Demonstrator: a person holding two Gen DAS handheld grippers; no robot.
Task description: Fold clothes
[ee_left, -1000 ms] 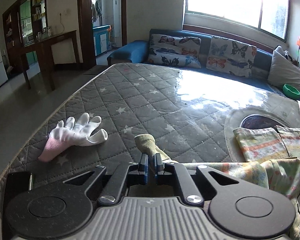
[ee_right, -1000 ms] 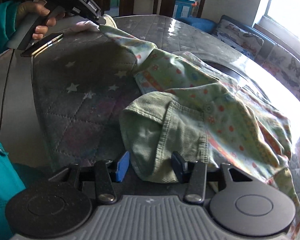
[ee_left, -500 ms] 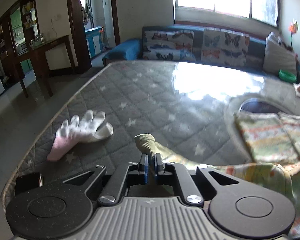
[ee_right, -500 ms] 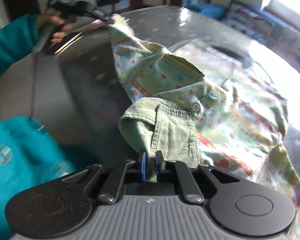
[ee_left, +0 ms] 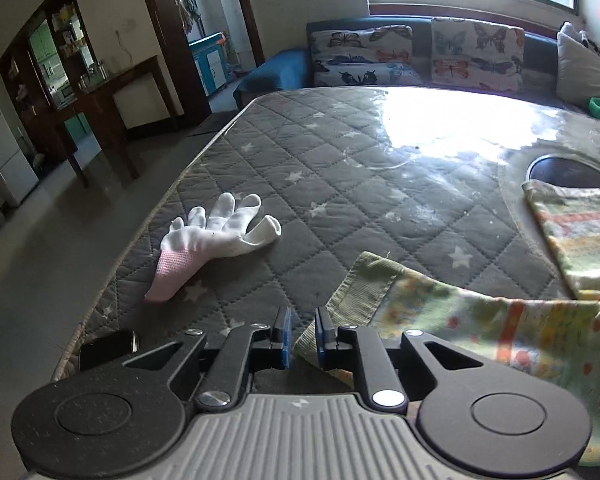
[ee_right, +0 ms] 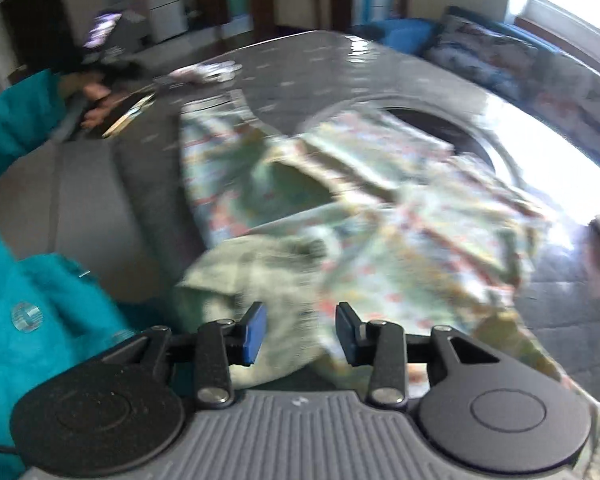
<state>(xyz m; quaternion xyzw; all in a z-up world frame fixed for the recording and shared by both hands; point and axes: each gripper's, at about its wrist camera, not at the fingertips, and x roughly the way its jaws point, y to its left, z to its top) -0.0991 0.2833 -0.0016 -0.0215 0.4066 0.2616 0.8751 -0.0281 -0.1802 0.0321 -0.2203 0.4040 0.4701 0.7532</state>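
Observation:
A small green patterned garment (ee_left: 480,320) with a ribbed green cuff lies on the grey quilted table (ee_left: 340,168). My left gripper (ee_left: 302,334) is open, its jaws slightly apart, with the cuff's corner just ahead of the right jaw. In the blurred right wrist view the same garment (ee_right: 380,216) is spread out over the table. My right gripper (ee_right: 300,332) is open, and the garment's green ribbed edge (ee_right: 260,264) lies between and just beyond its jaws.
A white glove with a pink cuff (ee_left: 216,236) lies on the table's left side. A dark phone (ee_left: 108,350) sits at the near left edge. A folded patterned cloth (ee_left: 576,224) lies at right by a round dark inset (ee_left: 572,170). A sofa with butterfly cushions (ee_left: 420,56) stands behind.
Both grippers have opened and let go of the garment. The sleeve cuff dropped flat on the table by the left gripper. The right view swung and is blurred.

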